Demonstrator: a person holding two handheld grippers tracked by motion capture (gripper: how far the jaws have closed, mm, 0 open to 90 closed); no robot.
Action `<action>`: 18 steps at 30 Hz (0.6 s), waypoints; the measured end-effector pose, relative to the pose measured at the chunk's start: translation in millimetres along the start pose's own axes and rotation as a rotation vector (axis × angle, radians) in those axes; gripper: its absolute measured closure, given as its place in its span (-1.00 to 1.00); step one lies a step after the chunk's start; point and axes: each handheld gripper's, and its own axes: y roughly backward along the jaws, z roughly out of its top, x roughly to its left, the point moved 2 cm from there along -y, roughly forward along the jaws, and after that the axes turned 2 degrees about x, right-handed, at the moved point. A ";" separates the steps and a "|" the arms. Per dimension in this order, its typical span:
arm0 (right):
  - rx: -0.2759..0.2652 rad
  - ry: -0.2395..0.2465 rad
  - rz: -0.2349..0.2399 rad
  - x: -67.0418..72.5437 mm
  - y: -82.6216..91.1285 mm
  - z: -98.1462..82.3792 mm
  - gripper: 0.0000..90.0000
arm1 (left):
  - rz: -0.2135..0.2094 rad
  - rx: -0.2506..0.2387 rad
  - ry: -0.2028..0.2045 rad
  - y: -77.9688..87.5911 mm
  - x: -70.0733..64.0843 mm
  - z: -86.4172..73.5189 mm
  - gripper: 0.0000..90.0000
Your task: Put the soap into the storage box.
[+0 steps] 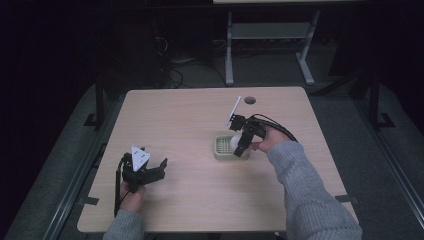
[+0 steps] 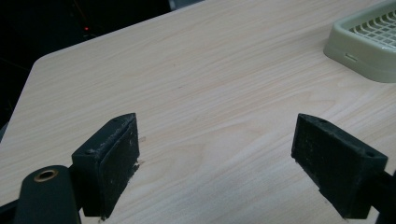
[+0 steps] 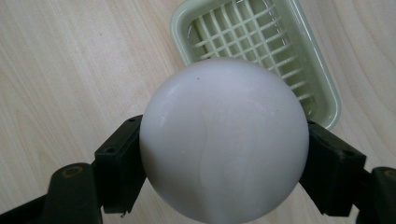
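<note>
Dim surroundings, evenly lit, sharp tabletop (image 1: 200, 120)

one white ball (image 3: 224, 140), one green tray (image 3: 322, 84), two tongs (image 1: 239, 145)

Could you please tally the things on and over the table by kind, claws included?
White balls: 1, the white ball, gripped in the right claw above the tray.
Pale green grid trays: 1, the tray.
Claws: 2, the right one plus the left claw, open over the bare table.
Total: 4.
</note>
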 end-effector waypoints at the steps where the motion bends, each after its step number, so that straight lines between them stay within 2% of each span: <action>1: 0.002 -0.003 0.003 -0.4 -0.9 1.1 -0.48 | 0.000 0.000 0.000 0.2 0.1 0.0 -0.67; 3: 0.019 0.009 -0.004 -1.7 -2.1 5.9 -0.48 | 0.000 0.000 -0.001 0.1 0.2 0.0 -0.67; 12: 0.003 -0.004 -0.002 -8.8 0.1 16.1 -0.48 | 0.000 -0.002 0.003 0.4 0.4 0.3 -0.67; 18: 0.018 0.003 -0.016 -11.7 -3.2 20.1 -0.48 | 0.001 0.000 -0.001 0.8 0.8 0.4 -0.67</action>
